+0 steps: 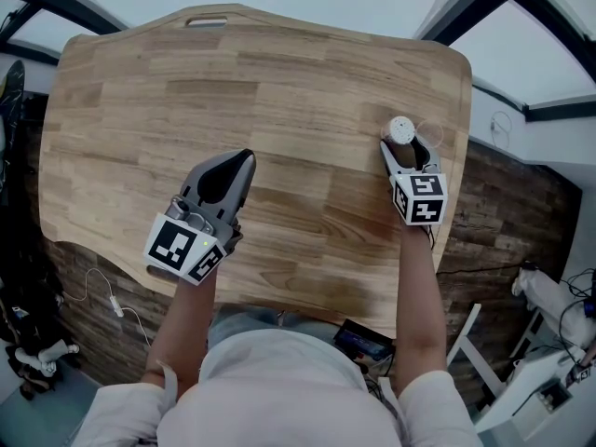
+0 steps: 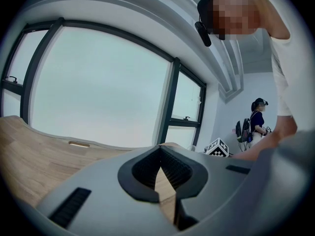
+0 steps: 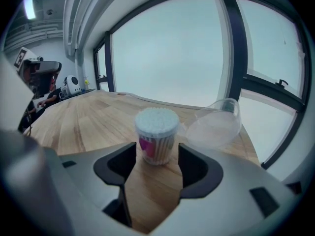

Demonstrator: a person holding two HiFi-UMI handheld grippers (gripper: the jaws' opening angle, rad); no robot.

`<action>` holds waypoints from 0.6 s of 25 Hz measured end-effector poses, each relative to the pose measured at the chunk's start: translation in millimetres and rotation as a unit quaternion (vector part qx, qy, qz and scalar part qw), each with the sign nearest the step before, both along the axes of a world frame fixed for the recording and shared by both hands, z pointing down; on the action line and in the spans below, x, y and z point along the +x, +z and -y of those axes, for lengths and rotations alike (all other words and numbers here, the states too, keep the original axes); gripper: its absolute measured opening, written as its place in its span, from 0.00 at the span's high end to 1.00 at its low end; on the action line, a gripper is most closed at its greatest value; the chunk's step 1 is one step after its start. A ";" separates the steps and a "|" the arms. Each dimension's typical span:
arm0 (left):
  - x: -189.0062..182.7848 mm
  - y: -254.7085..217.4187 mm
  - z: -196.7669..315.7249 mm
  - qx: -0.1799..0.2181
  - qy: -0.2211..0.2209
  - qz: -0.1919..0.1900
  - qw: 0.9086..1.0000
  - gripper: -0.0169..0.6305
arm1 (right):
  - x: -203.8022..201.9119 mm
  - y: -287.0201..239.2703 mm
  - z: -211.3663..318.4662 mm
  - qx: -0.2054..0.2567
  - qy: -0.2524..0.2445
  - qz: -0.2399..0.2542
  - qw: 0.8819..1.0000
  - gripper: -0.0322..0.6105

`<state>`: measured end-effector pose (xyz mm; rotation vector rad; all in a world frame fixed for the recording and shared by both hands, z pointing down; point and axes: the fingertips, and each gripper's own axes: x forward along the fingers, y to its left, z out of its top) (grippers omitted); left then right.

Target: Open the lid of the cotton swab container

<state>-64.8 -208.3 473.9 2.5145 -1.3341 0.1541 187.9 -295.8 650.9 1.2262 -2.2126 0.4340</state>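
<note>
The cotton swab container (image 1: 400, 129) (image 3: 156, 134), a small clear tub packed with white-tipped swabs, stands upright without its lid near the right edge of the wooden table (image 1: 279, 82). Its clear lid (image 1: 430, 134) (image 3: 214, 127) lies on the table just to its right. My right gripper (image 1: 407, 149) (image 3: 157, 156) is open, and the container stands right at its fingertips, in line with the gap; I cannot tell whether the pads touch it. My left gripper (image 1: 244, 158) (image 2: 160, 154) rests over the table's middle left, jaws shut with nothing between them.
The table has a handle slot (image 1: 206, 20) at its far edge, with windows beyond. Cables and equipment (image 1: 549, 296) lie on the floor to the right. In the left gripper view a person (image 2: 257, 124) stands far off.
</note>
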 end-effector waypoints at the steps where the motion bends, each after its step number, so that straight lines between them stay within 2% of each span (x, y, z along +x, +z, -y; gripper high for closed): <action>1: 0.6 -0.8 -0.2 0.000 0.002 -0.001 1.000 0.95 | 0.1 -0.1 -3.3 -0.004 -0.001 0.001 1.000 0.55; 4: 3.1 -3.1 -3.1 0.000 0.009 -0.005 1.000 0.95 | 1.1 -1.1 -16.7 -0.014 -0.002 0.005 1.000 0.55; 10: 6.0 -11.2 -10.8 0.003 0.020 -0.007 1.000 0.95 | 10.1 -25.8 -37.7 0.006 0.017 0.025 1.000 0.56; 15: 6.9 -24.1 -17.0 0.012 0.024 -0.009 1.000 0.95 | 8.2 -53.1 -52.0 0.030 0.017 0.037 0.999 0.80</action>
